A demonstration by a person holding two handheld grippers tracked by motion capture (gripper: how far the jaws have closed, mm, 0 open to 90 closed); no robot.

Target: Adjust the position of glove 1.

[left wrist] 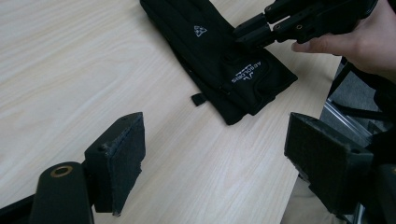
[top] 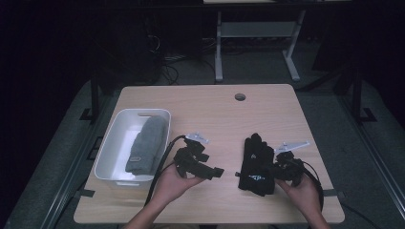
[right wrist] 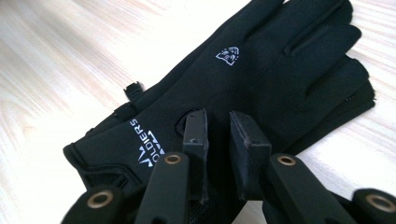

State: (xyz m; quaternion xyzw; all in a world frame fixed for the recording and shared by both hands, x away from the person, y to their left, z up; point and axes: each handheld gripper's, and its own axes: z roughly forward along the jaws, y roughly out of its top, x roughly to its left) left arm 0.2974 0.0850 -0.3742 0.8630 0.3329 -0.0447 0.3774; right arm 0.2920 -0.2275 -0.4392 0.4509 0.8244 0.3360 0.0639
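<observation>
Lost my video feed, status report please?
Left gripper open, off the table. Right gripper nearly closed, jaws on black gloves. Grey cloth in white bin. Nothing blocking.

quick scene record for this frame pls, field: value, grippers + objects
table: light wood
bin: white plastic bin, table's left side
bin contents: grey knit item lying inside
gloves: black gloves, stacked flat on the table, right of centre
left gripper: open, held above bare table, jaws toward the gloves
right gripper: jaws nearly closed, tips on the gloves' cuff end; grip on fabric unclear
</observation>
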